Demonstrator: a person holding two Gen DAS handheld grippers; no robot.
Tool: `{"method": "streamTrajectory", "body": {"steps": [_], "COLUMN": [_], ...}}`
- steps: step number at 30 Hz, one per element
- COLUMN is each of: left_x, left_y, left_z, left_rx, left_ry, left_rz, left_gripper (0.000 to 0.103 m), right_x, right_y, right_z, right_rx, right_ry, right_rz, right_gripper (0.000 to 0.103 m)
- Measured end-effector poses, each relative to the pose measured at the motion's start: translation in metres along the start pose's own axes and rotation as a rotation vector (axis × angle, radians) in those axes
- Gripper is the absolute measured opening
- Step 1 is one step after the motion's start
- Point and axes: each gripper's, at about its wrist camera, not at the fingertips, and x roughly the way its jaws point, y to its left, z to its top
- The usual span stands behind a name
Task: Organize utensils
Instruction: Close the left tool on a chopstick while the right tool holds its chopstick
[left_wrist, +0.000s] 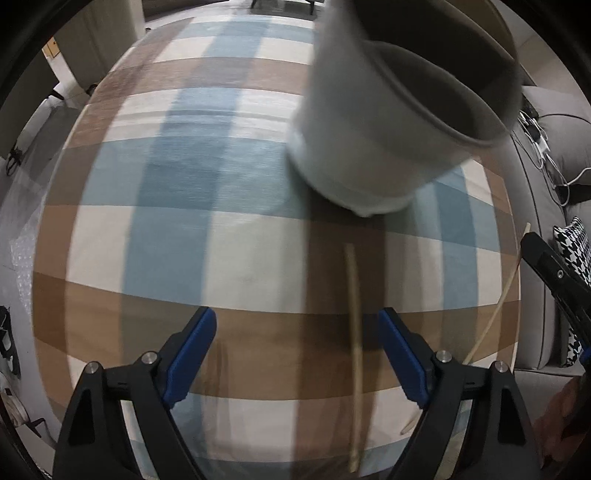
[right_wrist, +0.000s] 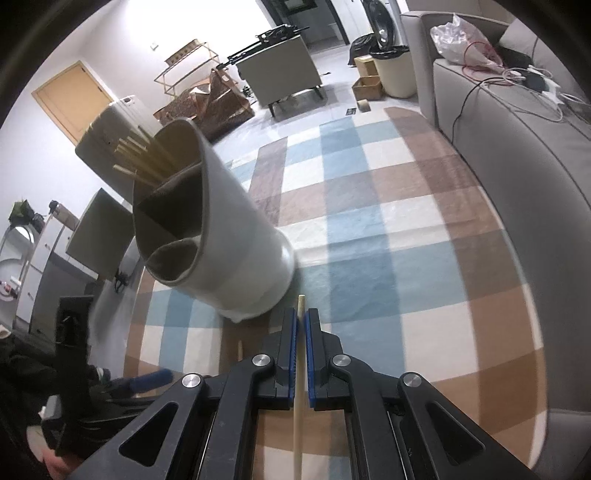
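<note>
- The right gripper (right_wrist: 301, 325) has its jaws clamped on a single pale chopstick (right_wrist: 298, 387), which runs back between the blue pads and pokes out just past their tips.
- The left gripper (left_wrist: 297, 332) has its jaws spread wide with nothing pressed between the pads; a second chopstick (left_wrist: 354, 354) lies on the checked cloth of the tabletop (left_wrist: 240, 236) beneath the gap, closer to the right-hand pad.
- Just beyond both grippers stands a pale grey utensil holder (right_wrist: 236, 229), divided inside into compartments. One far compartment holds a bundle of chopsticks (right_wrist: 136, 158); the nearer compartments look empty.
- No readable writing or label shows on the holder.
</note>
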Motion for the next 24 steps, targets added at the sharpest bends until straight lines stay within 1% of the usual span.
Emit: {"method": "streamTrajectory", "body": {"steps": [3,7,9,10,12,14,15,17,19,20,22,23,24], "left_x": [0.003,0.012,0.016,0.018,0.019,0.024,0.028,0.028,0.029,0.03,0.031,0.032,0.032], "left_y": [-0.012,-0.022,-0.029,-0.034,-0.04,-0.044,-0.044,-0.046,-0.049,-0.051,-0.055,-0.059,-0.06], "left_z": [-0.003,-0.005,-0.006,-0.007,-0.007,-0.006,-0.006,-0.006,-0.004,-0.002,0.0,0.003,0.004], "left_rx": [-0.013,-0.036,-0.026,-0.014,0.005,0.008,0.006,-0.001,0.002,0.014,0.039,0.047,0.047], "left_ry": [-0.014,-0.008,-0.007,-0.015,-0.023,0.0,0.012,0.001,0.001,0.0,0.0,0.0,-0.004], "left_rz": [0.021,0.034,0.041,0.056,0.078,0.086,0.085,0.08,0.081,0.097,0.157,0.162,0.155], "left_gripper": [0.085,0.085,0.085,0.084,0.074,0.059,0.055,0.051,0.048,0.041,0.033,0.024,0.017], "right_x": [-0.005,-0.01,-0.012,-0.013,-0.014,-0.014,-0.013,-0.012,-0.012,-0.012,-0.011,-0.011,-0.01], "right_y": [-0.007,-0.012,-0.014,-0.016,-0.018,-0.021,-0.022,-0.022,-0.02,-0.02,-0.019,-0.018,-0.018], "right_z": [0.0,0.0,0.0,-0.001,-0.001,0.0,0.0,0.0,0.001,0.0,0.0,0.0,0.0], "right_rx": [0.001,-0.012,-0.019,-0.019,-0.013,-0.003,0.001,0.0,-0.006,-0.008,-0.014,-0.015,-0.014], "right_ry": [-0.004,-0.011,-0.014,-0.014,-0.013,-0.009,-0.007,-0.007,-0.006,-0.005,-0.004,-0.001,0.001], "right_rz": [-0.001,-0.01,-0.017,-0.019,-0.024,-0.025,-0.024,-0.023,-0.022,-0.022,-0.023,-0.022,-0.021], "right_gripper": [0.004,0.004,0.004,0.004,0.004,0.004,0.004,0.004,0.004,0.004,0.004,0.004,0.004]}}
